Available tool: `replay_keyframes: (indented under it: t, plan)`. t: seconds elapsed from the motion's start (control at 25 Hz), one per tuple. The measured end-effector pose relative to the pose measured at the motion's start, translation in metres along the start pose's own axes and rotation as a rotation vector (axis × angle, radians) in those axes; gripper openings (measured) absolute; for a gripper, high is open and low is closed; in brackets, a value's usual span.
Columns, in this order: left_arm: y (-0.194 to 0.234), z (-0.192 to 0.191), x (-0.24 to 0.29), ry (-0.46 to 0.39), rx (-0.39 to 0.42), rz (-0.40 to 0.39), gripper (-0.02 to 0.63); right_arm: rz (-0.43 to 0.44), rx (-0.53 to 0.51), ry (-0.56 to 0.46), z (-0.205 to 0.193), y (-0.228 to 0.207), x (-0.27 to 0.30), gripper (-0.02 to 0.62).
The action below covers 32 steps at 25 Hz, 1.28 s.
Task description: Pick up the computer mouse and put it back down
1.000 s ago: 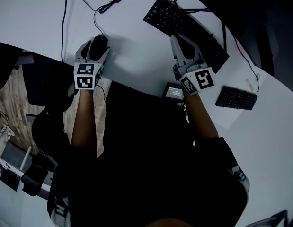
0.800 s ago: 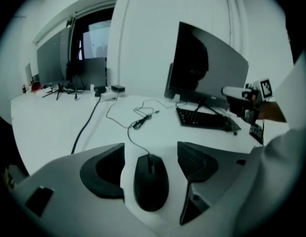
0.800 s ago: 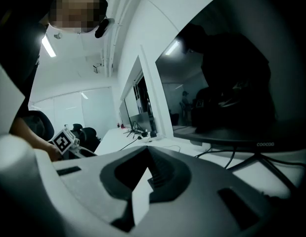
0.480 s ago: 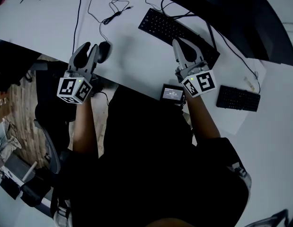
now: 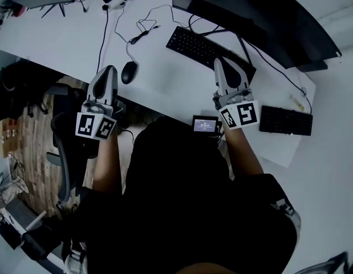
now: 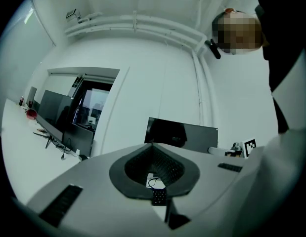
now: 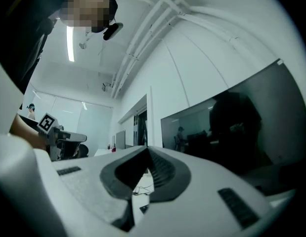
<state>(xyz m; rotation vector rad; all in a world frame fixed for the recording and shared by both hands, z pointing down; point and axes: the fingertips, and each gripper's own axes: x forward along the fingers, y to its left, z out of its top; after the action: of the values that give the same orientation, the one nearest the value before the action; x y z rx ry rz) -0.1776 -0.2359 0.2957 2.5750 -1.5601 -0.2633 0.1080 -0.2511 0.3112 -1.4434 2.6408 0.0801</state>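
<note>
Left gripper (image 5: 109,71): its jaws have just been closing and now meet tip to tip. Its own view shows nothing between the pads, only the hollow between the closed fingers, so this claw is empty. It points roughly level, and in the head view its tip appears just left of the computer mouse (image 5: 129,72) without touching it. The mouse lies flat on the white desk (image 5: 165,87), close to the front edge, with its cable (image 5: 127,45) running away toward the back in loose loops. On that evidence the mouse has been put back down and the task looks complete or nearly so. Right gripper (image 5: 220,63): jaws likewise together and holding nothing, its tip appearing over the near end of the keyboard (image 5: 202,43). A small screened device (image 5: 204,124) sits at the desk edge by the person's body, a compact keypad (image 5: 285,120) lies further right, and a dark monitor (image 5: 250,13) stands behind. Hazards noted: the mouse rests near the desk edge, so a careless sideways pass by the left claw could push it over. A jaw tip catching a slack cable loop would drag the mouse out of place. Should the right claw dip, it would press keys or shift the keyboard. Whether the left gripper hangs well above the desk or just over it cannot be judged exactly.
</note>
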Motion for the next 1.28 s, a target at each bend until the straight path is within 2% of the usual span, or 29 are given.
replay_keyframes:
  t: [0.16, 0.36, 0.52, 0.6, 0.68, 0.84, 0.96, 1.08, 1.28]
  plan:
    - [-0.018, -0.008, -0.022, -0.003, -0.001, -0.022, -0.005, 0.006, -0.003, 0.019, 0.003, 0.017, -0.024, 0.003]
    - [-0.036, -0.025, -0.074, 0.020, -0.023, -0.045, -0.005, 0.020, -0.017, 0.055, -0.002, 0.064, -0.063, 0.003]
    - [-0.055, -0.032, -0.142, 0.009, -0.022, -0.051, -0.005, 0.028, -0.006, 0.053, -0.003, 0.117, -0.104, 0.003]
    - [-0.068, -0.036, -0.185, 0.005, -0.015, -0.054, -0.005, 0.046, -0.054, 0.059, -0.002, 0.152, -0.133, 0.003]
    - [-0.079, -0.041, -0.228, 0.007, -0.006, -0.053, -0.005, 0.074, -0.113, 0.082, -0.004, 0.188, -0.162, 0.003]
    - [-0.106, -0.056, -0.302, 0.016, 0.002, -0.060, -0.005, 0.094, -0.090, 0.157, -0.021, 0.239, -0.219, 0.003]
    - [-0.126, -0.065, -0.339, 0.015, 0.006, -0.061, -0.005, 0.070, -0.037, 0.162, -0.026, 0.260, -0.256, 0.003]
    - [-0.140, -0.063, -0.366, -0.005, -0.014, -0.062, -0.005, 0.064, -0.028, 0.180, -0.026, 0.278, -0.282, 0.003]
    - [-0.160, -0.080, -0.399, 0.063, -0.021, -0.026, -0.005, 0.095, -0.050, 0.215, -0.016, 0.292, -0.314, 0.003]
